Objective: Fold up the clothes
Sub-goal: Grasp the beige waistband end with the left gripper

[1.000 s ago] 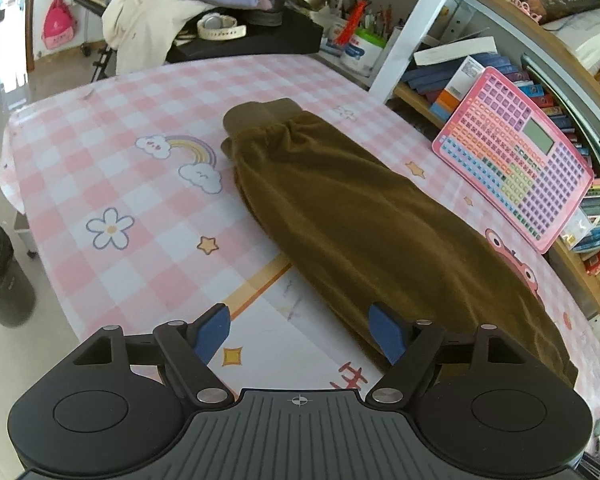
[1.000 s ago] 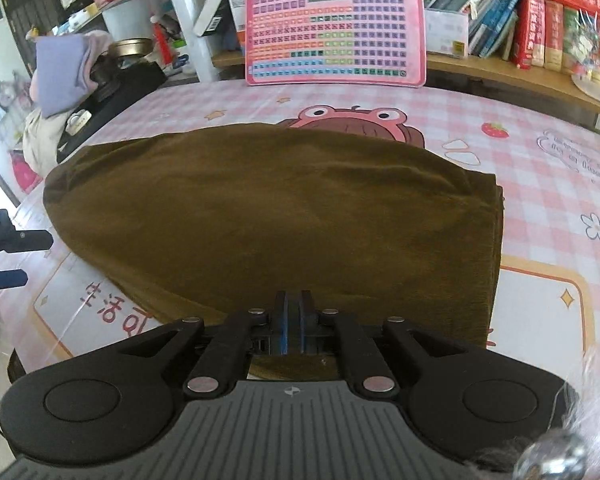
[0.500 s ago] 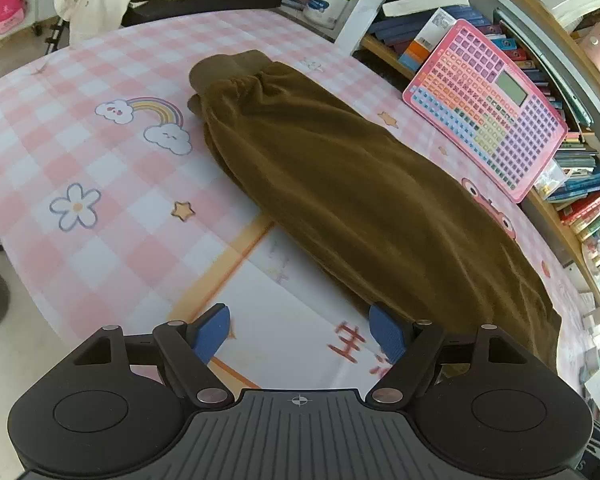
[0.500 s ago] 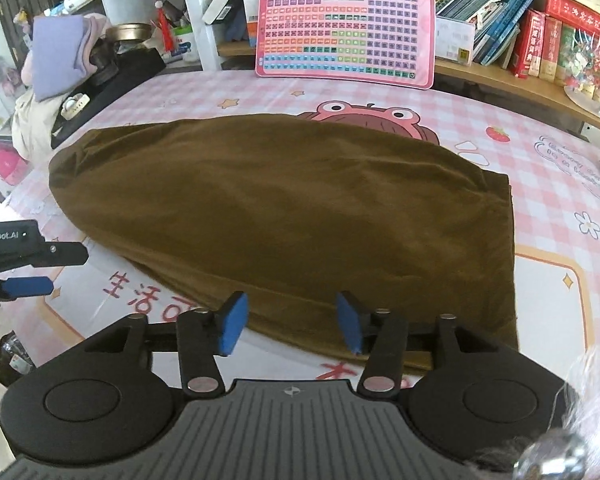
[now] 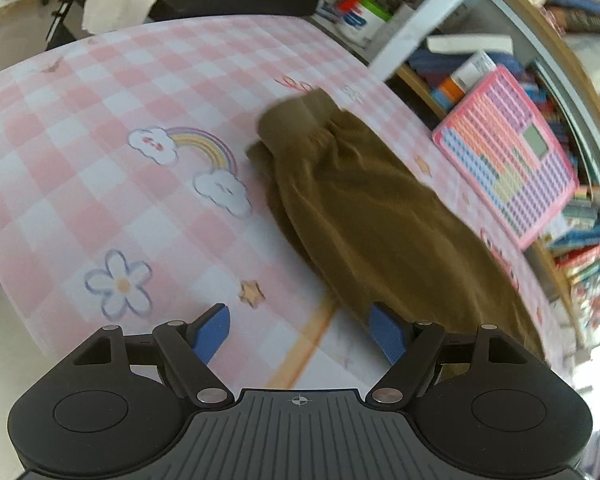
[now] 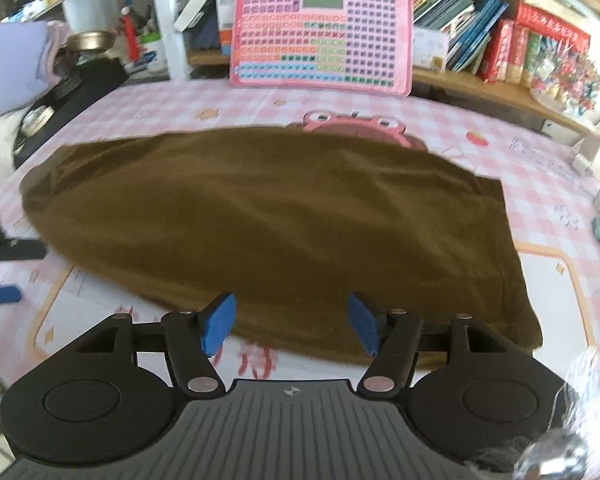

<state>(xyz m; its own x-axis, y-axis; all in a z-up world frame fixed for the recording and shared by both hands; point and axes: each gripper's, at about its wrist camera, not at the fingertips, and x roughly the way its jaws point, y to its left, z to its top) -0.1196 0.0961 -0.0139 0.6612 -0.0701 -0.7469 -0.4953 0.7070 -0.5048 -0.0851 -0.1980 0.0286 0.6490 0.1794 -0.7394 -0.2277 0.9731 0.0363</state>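
The right gripper [image 6: 290, 324] hangs above the near edge of the brown trousers [image 6: 276, 220], its jaws opening with nothing between them. The left gripper [image 5: 300, 334], fingers apart and empty, hovers beside the trousers on the pink checked tablecloth [image 5: 100, 168].

You can't read much here; red signs are printed on the tablecloth [image 6: 256, 356] just in front of the brown clothes [image 6: 284, 220], but they are too blurry to read; the pink toy board [image 6: 324, 36] has tiny keys you can't read either.
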